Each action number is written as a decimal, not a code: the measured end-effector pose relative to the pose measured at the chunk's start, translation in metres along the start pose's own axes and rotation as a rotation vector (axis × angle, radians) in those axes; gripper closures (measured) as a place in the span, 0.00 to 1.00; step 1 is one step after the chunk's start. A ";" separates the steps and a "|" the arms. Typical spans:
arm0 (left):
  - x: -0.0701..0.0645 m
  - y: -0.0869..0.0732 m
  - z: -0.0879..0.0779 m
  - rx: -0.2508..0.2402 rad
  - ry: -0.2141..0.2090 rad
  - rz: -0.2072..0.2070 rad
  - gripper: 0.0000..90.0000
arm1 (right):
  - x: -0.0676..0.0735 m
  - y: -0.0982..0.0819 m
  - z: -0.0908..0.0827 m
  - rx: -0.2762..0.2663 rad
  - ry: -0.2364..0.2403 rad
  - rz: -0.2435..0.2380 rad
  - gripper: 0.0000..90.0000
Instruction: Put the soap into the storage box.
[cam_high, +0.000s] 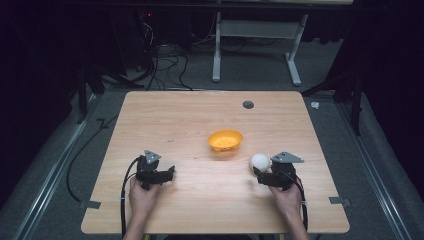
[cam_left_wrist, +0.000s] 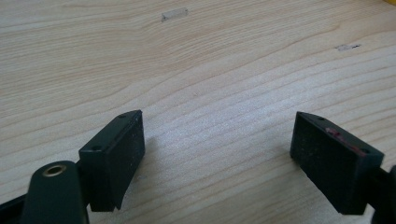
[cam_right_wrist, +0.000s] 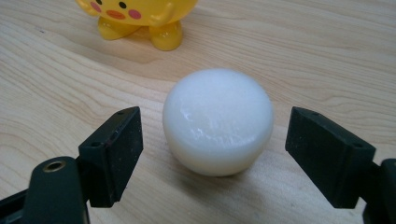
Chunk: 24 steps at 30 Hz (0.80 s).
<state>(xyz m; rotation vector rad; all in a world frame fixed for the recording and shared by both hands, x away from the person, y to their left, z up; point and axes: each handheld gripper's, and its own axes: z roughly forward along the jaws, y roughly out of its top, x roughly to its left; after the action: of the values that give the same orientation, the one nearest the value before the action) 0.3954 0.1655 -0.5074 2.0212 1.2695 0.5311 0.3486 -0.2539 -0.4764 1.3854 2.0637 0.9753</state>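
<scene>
A white ball (cam_high: 259, 161) (cam_right_wrist: 218, 121) rests on the wooden table (cam_high: 175, 120), to the right of centre. My right gripper (cam_high: 261, 173) (cam_right_wrist: 215, 119) is open around it, with a gap between each pad and the ball. A yellow bowl (cam_high: 225, 140) with a cartoon face and little feet (cam_right_wrist: 140, 18) stands just beyond the ball, near the table's middle. At the front left, my left gripper (cam_high: 170, 173) (cam_left_wrist: 219, 135) is open over bare wood, nothing between its jaws.
A dark round grommet (cam_high: 248, 104) sits near the table's far edge. Strips of grey tape (cam_high: 90, 204) (cam_high: 340, 201) mark the front corners. On the floor behind are cables (cam_high: 160, 60) and a white desk frame (cam_high: 255, 35).
</scene>
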 end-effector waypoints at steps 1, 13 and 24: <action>0.000 0.000 0.000 0.001 0.000 0.000 0.20 | 0.000 0.001 0.001 0.000 -0.002 0.000 0.21; 0.000 0.000 0.000 0.001 -0.001 0.000 0.20 | 0.000 0.008 0.020 0.030 -0.010 0.006 0.19; 0.000 0.000 0.000 0.001 0.000 0.000 0.20 | -0.005 0.005 0.029 0.061 -0.017 0.020 0.19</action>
<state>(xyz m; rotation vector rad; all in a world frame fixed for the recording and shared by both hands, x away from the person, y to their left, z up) 0.3953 0.1656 -0.5073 2.0226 1.2698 0.5300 0.3744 -0.2482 -0.4910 1.4428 2.0868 0.9127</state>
